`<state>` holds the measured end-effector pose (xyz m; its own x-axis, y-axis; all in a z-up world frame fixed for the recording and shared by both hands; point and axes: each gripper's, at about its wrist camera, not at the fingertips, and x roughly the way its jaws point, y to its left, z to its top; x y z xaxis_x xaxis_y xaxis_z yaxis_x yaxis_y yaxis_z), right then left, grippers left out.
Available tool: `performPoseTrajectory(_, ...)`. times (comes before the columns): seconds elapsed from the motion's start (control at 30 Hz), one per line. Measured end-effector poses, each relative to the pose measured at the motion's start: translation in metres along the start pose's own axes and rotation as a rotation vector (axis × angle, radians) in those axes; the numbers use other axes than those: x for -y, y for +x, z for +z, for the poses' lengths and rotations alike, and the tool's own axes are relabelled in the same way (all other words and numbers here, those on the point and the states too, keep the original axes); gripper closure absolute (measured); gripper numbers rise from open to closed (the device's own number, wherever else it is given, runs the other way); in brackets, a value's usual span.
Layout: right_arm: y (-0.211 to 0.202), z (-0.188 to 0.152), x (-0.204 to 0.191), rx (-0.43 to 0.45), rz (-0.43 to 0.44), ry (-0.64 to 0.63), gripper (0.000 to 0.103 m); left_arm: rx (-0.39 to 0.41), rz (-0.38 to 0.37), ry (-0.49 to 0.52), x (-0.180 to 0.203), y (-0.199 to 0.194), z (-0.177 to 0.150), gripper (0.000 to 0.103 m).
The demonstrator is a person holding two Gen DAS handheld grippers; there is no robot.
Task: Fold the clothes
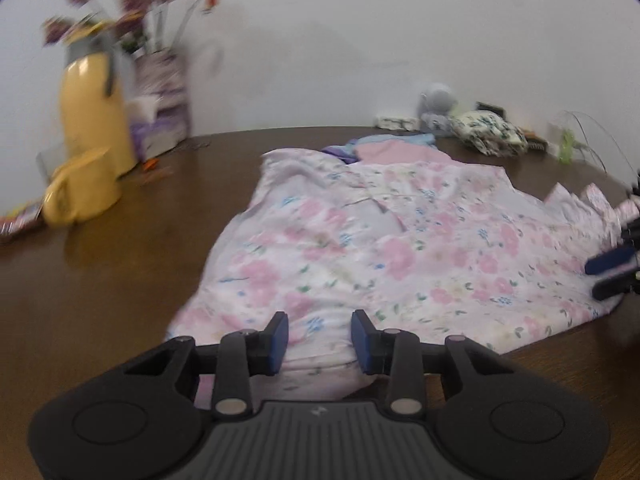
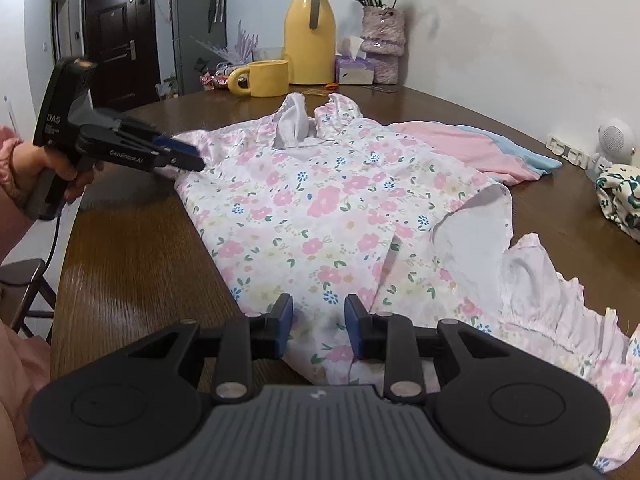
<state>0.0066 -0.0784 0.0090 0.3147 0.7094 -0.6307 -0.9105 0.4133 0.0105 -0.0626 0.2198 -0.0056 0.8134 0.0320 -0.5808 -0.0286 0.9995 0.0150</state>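
Observation:
A pink floral garment (image 2: 328,208) lies spread on the brown wooden table (image 2: 132,248); it also shows in the left wrist view (image 1: 360,248). My left gripper (image 1: 319,334) is open, its fingers over the garment's near edge; in the right wrist view it (image 2: 192,156) sits at the garment's left corner. My right gripper (image 2: 318,326) is open over the garment's hem near the table's front edge, and its fingertips (image 1: 608,264) show at the right edge of the left wrist view. Ruffled sleeves (image 2: 560,308) lie at the right.
A pink cloth (image 2: 468,148) and a blue cloth (image 2: 532,156) lie behind the garment. A yellow jug (image 2: 310,36), yellow mug (image 2: 266,78), tissue box (image 2: 354,70) and flower vase (image 2: 382,44) stand at the back. A patterned folded cloth (image 2: 620,196) and white speaker (image 2: 614,136) are at the right.

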Motion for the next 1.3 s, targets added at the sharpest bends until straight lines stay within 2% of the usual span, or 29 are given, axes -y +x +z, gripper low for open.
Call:
performPoseTrajectory(0.13, -0.013, 0.003, 0.002, 0.036, -0.008, 0.031, 0.068, 0.001, 0.008, -0.026, -0.007, -0.004, 0.012, 0.07)
performPoseTrajectory(0.17, -0.021, 0.005, 0.003, 0.055, -0.02, 0.036, 0.064, 0.005, 0.009, -0.024, -0.009, -0.002, 0.02, 0.066)
performPoseTrajectory(0.27, -0.043, 0.004, 0.011, 0.082, -0.077, 0.064, 0.057, 0.016, 0.014, -0.02, -0.014, 0.002, 0.045, 0.043)
performPoseTrajectory(0.37, -0.06, -0.004, 0.028, 0.059, -0.166, 0.116, 0.055, 0.013, 0.014, -0.023, -0.022, 0.01, 0.069, 0.043)
performPoseTrajectory(0.43, -0.07, -0.012, 0.041, 0.038, -0.215, 0.16, 0.055, -0.049, -0.019, -0.054, -0.036, 0.029, 0.078, 0.048)
performPoseTrajectory(0.5, -0.074, -0.022, 0.051, 0.018, -0.238, 0.198, 0.055, -0.111, -0.039, -0.064, -0.045, 0.047, 0.083, 0.061)
performPoseTrajectory(0.63, -0.075, -0.032, 0.058, 0.015, -0.23, 0.219, 0.055, -0.206, -0.053, -0.045, -0.053, 0.07, 0.085, 0.061)
performPoseTrajectory(0.8, -0.071, -0.035, 0.066, 0.012, -0.221, 0.228, 0.055, -0.257, -0.063, -0.041, -0.057, 0.082, 0.085, 0.062)
performPoseTrajectory(0.83, -0.07, -0.035, 0.068, 0.01, -0.22, 0.228, 0.055, -0.26, -0.061, -0.033, -0.056, 0.082, 0.085, 0.065)
performPoseTrajectory(0.9, -0.069, -0.034, 0.071, 0.011, -0.214, 0.234, 0.055, -0.262, -0.053, -0.021, -0.054, 0.081, 0.084, 0.099)
performPoseTrajectory(0.93, -0.069, -0.035, 0.072, 0.011, -0.212, 0.238, 0.055, -0.263, -0.049, -0.014, -0.052, 0.08, 0.084, 0.101)
performPoseTrajectory(1.2, -0.058, -0.043, 0.076, -0.017, -0.205, 0.265, 0.055, -0.183, 0.071, 0.006, -0.033, 0.054, 0.076, 0.102)
performPoseTrajectory(1.3, -0.055, -0.045, 0.078, -0.014, -0.207, 0.269, 0.054, -0.174, 0.077, -0.014, -0.031, 0.047, 0.073, 0.102)
